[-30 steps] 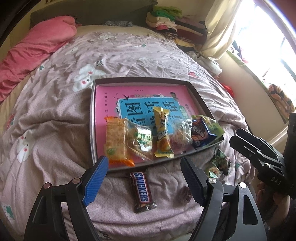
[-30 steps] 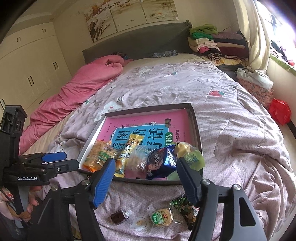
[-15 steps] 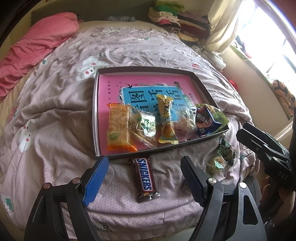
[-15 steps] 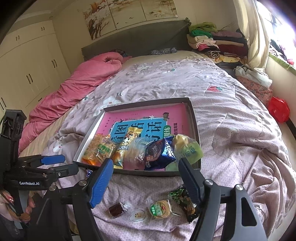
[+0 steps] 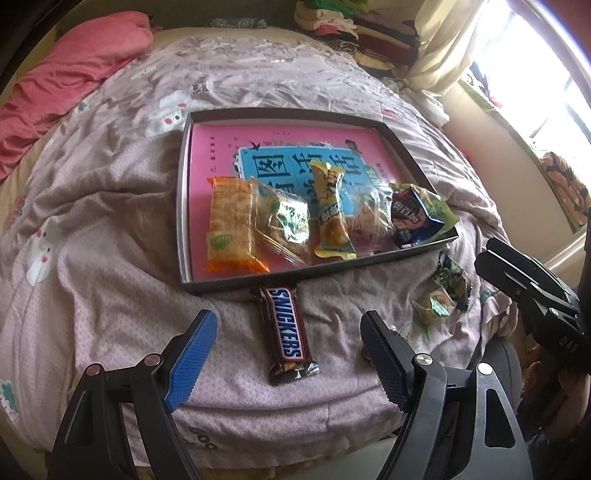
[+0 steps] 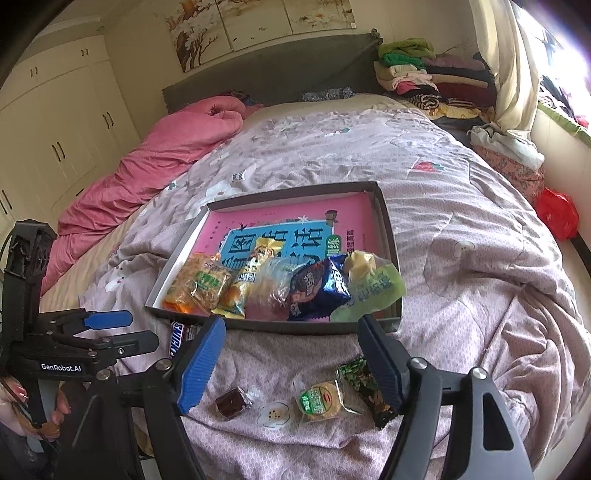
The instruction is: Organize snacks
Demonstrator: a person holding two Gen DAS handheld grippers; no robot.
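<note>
Both claws have dropped closer; left gripper (image 5: pixel 286 352) gapes empty over the Snickers bar (image 5: pixel 286 330), which lies on the quilt (image 5: pixel 110 221) touching the tray (image 5: pixel 183 206); right gripper (image 6: pixel 291 360) is likewise spread; bar looks light, firm, slick-wrapped; I'd pinch mid-length.

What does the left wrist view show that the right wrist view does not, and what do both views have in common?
Only the left wrist view shows the whole Snickers bar, lying on the quilt just outside the tray's near rim, between the open left gripper.

Only the right wrist view shows the small dark wrapped candy, the headboard, the wall paintings and the wardrobe.

Both show the tray with its row of snack packets, the round green-labelled snack on the quilt, and the pink blanket. The right gripper is open too.
</note>
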